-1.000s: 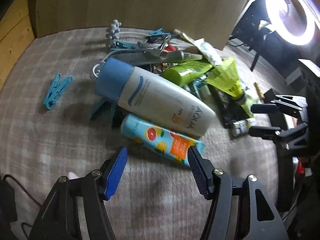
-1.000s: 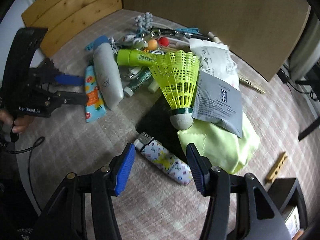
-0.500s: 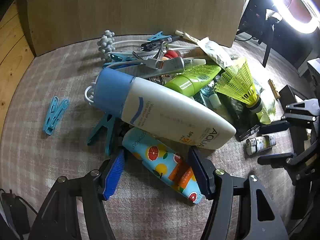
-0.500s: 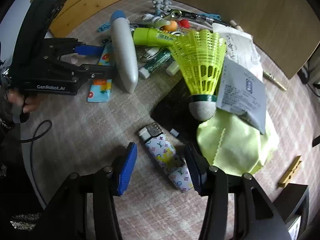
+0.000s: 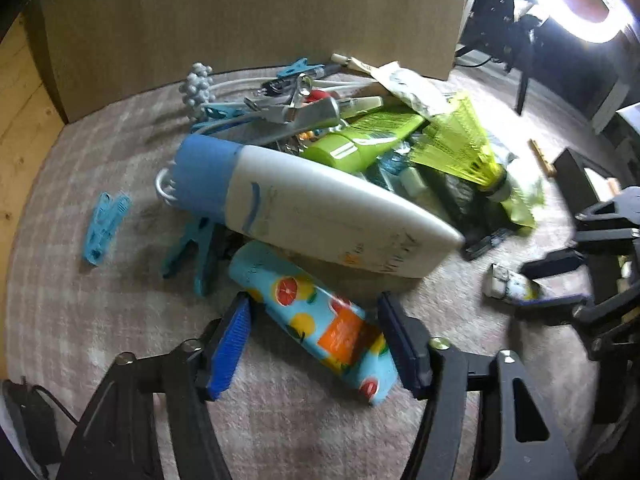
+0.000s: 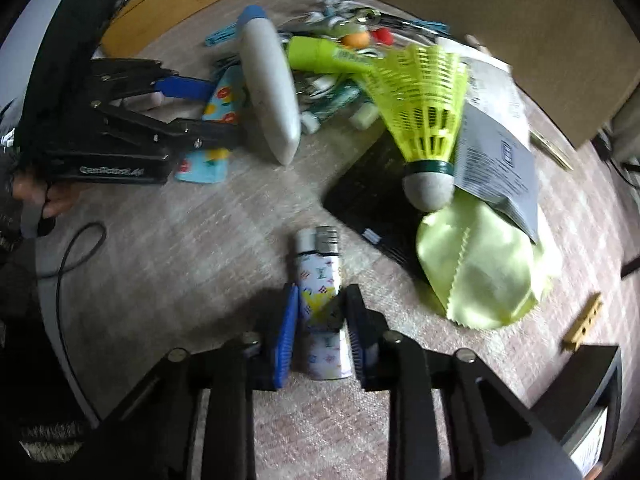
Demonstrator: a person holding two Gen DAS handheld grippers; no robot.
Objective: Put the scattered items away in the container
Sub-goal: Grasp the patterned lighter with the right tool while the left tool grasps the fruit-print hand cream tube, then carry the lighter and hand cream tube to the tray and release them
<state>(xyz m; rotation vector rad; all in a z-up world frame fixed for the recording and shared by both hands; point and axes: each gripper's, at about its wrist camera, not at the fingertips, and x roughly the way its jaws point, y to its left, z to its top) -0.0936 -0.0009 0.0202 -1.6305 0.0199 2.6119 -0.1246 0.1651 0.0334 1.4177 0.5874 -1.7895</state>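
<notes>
Brown board [image 5: 256,16] stands upright at the far edge of the checked cloth surface [image 5: 100,312]; the clutter lies heaped in front of it.

White bottle with blue cap [image 5: 312,210] lies on its side across the pile, cap to the left in the left wrist view, its flat end overhanging the fruit-print tube [image 5: 316,320].

Left gripper [image 5: 314,340]: jaws are closing, both pads astride the fruit-print tube, which runs diagonally between them. Right pad sits at the tube's edge; left pad shows a gap. Not yet pressed from both sides. In the right wrist view the tube [image 6: 218,120] passes between the same blue-tipped fingers [image 6: 184,88], a hand [image 6: 44,196] holding the tool behind.

Yellow shuttlecock [image 6: 424,108] lies on the pile, cork resting against a yellow-green cloth [image 6: 480,272] and over a flat black item [image 6: 368,196]. Grey printed sachet [image 6: 496,168] leans beside it. Green tube [image 5: 360,140] lies behind the white bottle.

Right gripper [image 6: 322,320]: jaws are closing, the patterned lighter [image 6: 320,276] between them, pads against its sides at mid-body; metal head points away from the camera. Lighter lies on the cloth, clear of the pile.

Blue clothes peg [image 5: 105,228] lies alone at left. Wooden peg [image 6: 584,322] lies apart at right.
</notes>
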